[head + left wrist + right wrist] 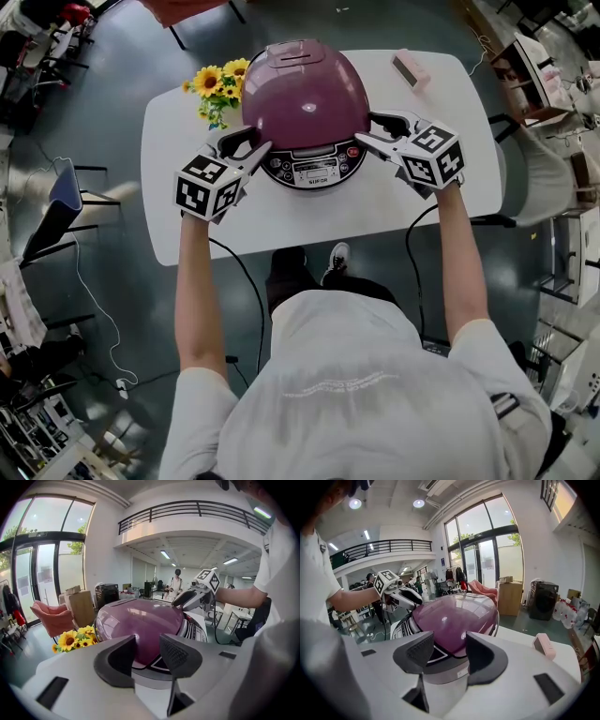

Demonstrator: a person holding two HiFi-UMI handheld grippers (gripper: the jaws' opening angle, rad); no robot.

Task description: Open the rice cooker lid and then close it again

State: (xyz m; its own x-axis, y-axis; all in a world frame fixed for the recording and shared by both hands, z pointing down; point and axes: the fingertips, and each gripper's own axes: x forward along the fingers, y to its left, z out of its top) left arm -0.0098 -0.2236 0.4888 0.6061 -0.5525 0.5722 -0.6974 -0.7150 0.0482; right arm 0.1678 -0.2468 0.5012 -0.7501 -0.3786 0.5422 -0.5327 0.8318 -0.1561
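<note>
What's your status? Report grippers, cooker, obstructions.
Both open: left gripper left of cooker, right gripper right of it. Its lid is down. Nothing in the way: sunflowers and pink box sit behind.

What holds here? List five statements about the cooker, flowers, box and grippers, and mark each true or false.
1. The cooker lid is closed. True.
2. In the head view the sunflowers stand right of the cooker. False: they stand at its left, beyond the left gripper.
3. The left gripper and the right gripper flank the cooker, one at each side. True.
4. The pink box lies on the floor. False: it lies on the table, at its far right.
5. The left gripper's fingers are clamped together. False: they stand apart, gripping nothing.
</note>
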